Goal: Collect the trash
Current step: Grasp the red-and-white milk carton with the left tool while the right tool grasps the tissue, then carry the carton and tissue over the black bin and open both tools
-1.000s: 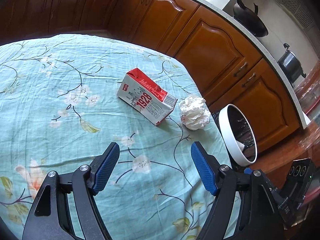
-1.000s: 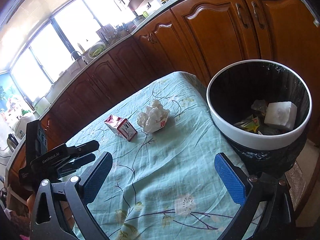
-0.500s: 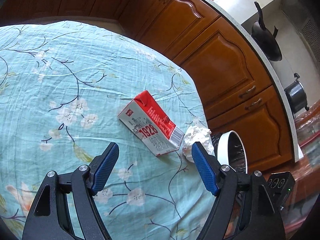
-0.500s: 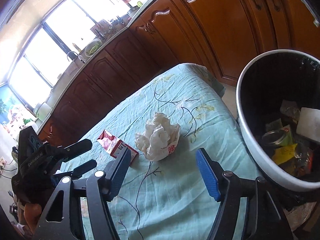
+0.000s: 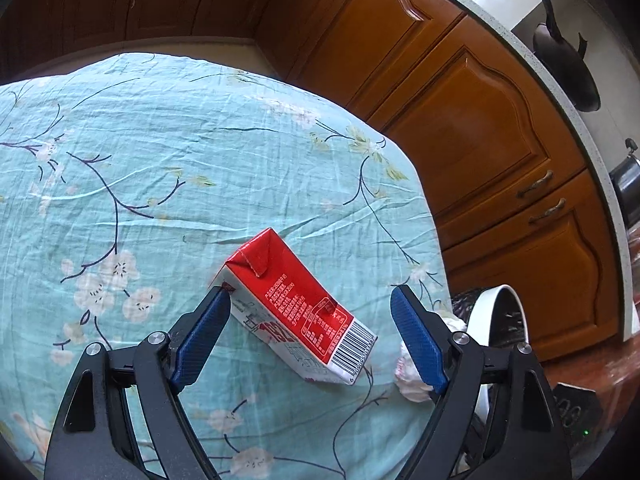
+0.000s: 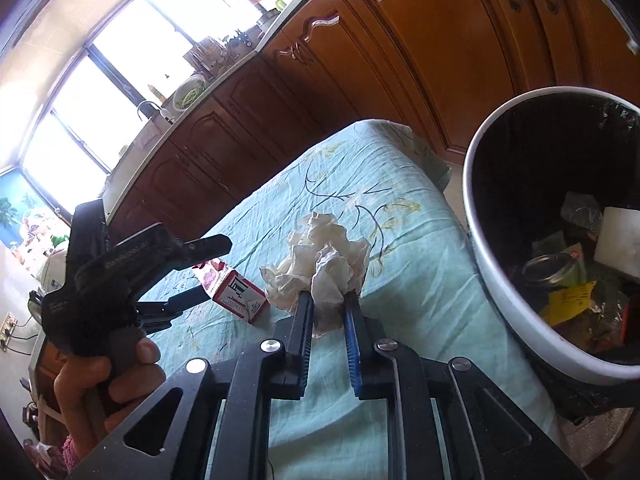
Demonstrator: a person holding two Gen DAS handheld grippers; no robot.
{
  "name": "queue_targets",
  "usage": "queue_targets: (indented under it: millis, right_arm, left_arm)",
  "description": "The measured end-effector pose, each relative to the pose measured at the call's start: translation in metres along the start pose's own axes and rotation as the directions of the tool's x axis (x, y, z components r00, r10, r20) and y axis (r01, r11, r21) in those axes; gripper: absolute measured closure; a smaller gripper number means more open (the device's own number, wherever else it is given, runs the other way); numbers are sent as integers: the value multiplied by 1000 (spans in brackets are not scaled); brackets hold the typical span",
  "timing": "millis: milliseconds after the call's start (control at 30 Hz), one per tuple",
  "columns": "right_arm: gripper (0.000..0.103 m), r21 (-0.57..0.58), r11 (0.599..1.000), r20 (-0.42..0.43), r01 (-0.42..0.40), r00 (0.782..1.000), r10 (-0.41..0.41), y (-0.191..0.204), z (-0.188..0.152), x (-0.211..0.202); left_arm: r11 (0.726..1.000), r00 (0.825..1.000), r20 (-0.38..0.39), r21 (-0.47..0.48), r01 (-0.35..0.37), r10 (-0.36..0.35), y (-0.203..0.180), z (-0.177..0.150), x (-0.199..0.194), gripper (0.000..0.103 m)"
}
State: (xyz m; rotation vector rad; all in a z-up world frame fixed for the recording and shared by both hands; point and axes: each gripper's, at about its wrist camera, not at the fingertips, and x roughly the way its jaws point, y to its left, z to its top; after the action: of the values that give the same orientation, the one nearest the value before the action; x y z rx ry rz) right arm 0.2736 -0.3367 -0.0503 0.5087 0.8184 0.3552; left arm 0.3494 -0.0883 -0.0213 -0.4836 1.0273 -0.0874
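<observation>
A red and white milk carton (image 5: 304, 304) lies on its side on the teal flowered tablecloth (image 5: 160, 160). My left gripper (image 5: 310, 294) straddles it, jaws opening, the left pad's tip at the carton's corner and the right pad clear of it. A crumpled white paper wad (image 6: 328, 248) sits near the table's edge. My right gripper (image 6: 328, 296) is closing on the wad's near side, which is pinched between the pads. In the left wrist view the paper wad (image 5: 412, 376) peeks out behind the right finger. The white bin (image 6: 484, 280) with a black liner stands just off the table.
Brown wooden cabinets (image 5: 472, 128) run behind the table, with a black wok (image 5: 568, 64) on the counter above. The bin holds a jar (image 6: 552, 268), a yellow wrapper and a white block. A person's hand (image 6: 104, 380) holds the left gripper.
The right gripper advanced to the paper wad and closed from wide open onto it. The left gripper moved forward until the carton lay between its jaws.
</observation>
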Motion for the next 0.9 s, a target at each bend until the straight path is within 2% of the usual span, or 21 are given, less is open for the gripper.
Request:
queue_targets:
  millis: [133, 167, 233, 333, 433, 633, 733, 833, 900]
  right_arm:
    - [88, 5, 1000, 33, -4, 999, 3, -2, -5, -20]
    - [88, 9, 1000, 41, -6, 999, 6, -3, -6, -25]
    - [88, 16, 1000, 52, -8, 999, 8, -4, -8, -32]
    - [88, 20, 1000, 67, -6, 998, 5, -7, -10, -41]
    - [88, 24, 1000, 82, -4, 997, 2, -9, -14, -53]
    - [88, 20, 1000, 98, 4, 995, -6, -8, -20, -68]
    - [88, 11, 1000, 99, 11, 995, -12, -7, -22, -71]
    - [88, 9, 1000, 96, 11, 995, -12, -6, -25, -70]
    - [88, 11, 1000, 92, 6, 996, -7, -5, -28, -69]
  left_arm:
    - [998, 999, 17, 52, -47, 46, -2, -5, 5, 22]
    - [996, 998, 18, 72, -55, 53, -4, -7, 6, 31]
    - [994, 999, 14, 106, -35, 34, -5, -11, 8, 40]
    - [984, 1000, 27, 179, -20, 15, -16, -17, 3, 58]
    - [971, 1000, 19, 238, 0, -5, -24, -24, -3, 68]
    - [954, 997, -14, 291, 73, -72, -24, -44, -20, 72]
    - [936, 995, -33, 336, 105, -99, -30, -59, -31, 73]
    - [918, 995, -50, 384, 97, -84, -37, -73, -34, 73]
    - [912, 998, -43, 406, 64, -51, -40, -78, -31, 73]
